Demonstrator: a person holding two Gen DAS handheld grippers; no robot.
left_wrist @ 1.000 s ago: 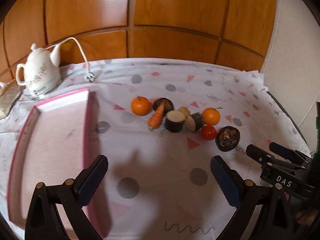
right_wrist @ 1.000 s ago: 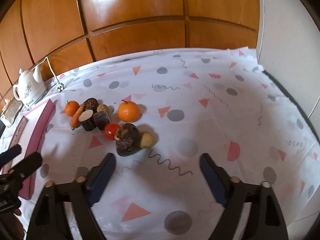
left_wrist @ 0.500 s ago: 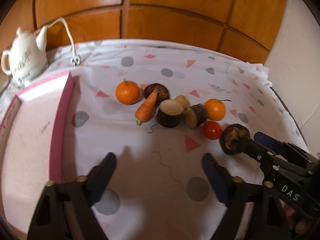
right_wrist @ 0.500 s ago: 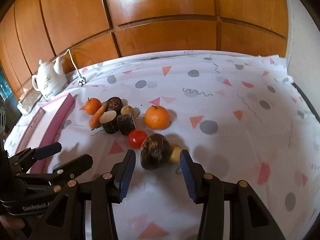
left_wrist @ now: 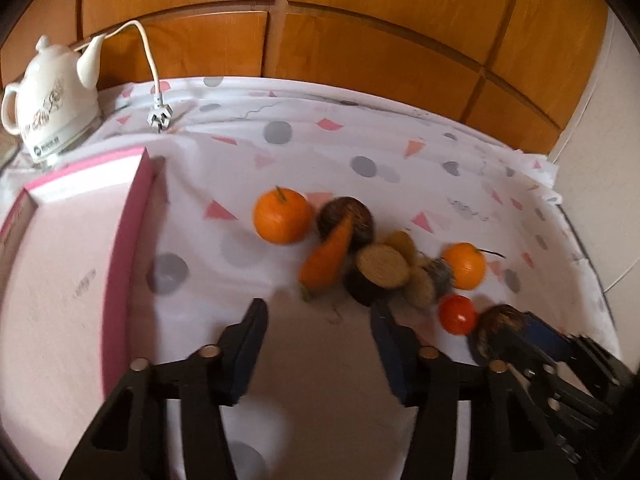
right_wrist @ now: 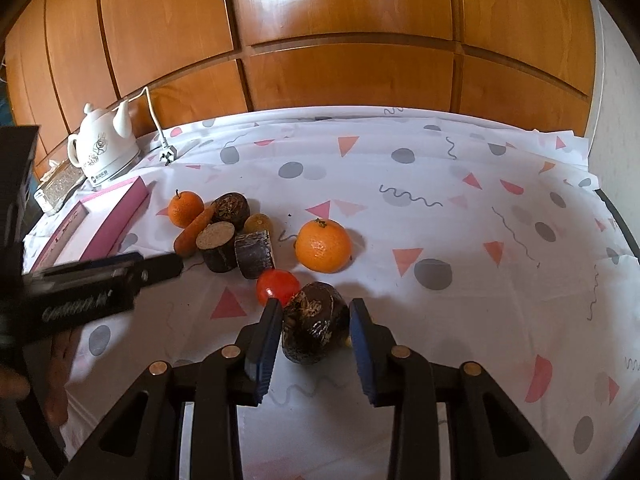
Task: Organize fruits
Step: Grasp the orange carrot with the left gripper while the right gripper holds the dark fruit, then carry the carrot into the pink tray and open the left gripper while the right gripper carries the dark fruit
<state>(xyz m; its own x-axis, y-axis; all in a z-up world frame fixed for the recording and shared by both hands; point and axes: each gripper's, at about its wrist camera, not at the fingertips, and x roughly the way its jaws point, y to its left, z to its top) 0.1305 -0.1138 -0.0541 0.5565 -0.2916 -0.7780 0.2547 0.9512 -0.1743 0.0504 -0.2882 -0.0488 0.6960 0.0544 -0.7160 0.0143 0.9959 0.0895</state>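
Observation:
Mixed produce lies on the patterned cloth: two oranges (right_wrist: 324, 246) (right_wrist: 185, 209), a tomato (right_wrist: 277, 286), a carrot (left_wrist: 326, 256) and several dark cut pieces (left_wrist: 376, 276). My left gripper (left_wrist: 318, 312) hovers just short of the carrot's thin end. Its jaws are closing with nothing between them. My right gripper (right_wrist: 316, 306) straddles a dark brown round fruit (right_wrist: 314, 328). Its jaws are closing too. The left pad is at the fruit's side and a sliver of gap shows at the right pad. The left wrist view shows that gripper (left_wrist: 516, 326) around the same fruit (left_wrist: 496, 318).
A pink tray (left_wrist: 60, 280) lies at the left. Behind it stand a white kettle (left_wrist: 52, 96) and its loose plug (left_wrist: 160, 116). Wooden panels back the table, and a white wall bounds it on the right. A person's hand (right_wrist: 56, 360) holds the left gripper.
Both pairs of jaws have narrowed. The left gripper has advanced toward the carrot. The right gripper has moved forward so that the dark fruit now sits between its fingers.

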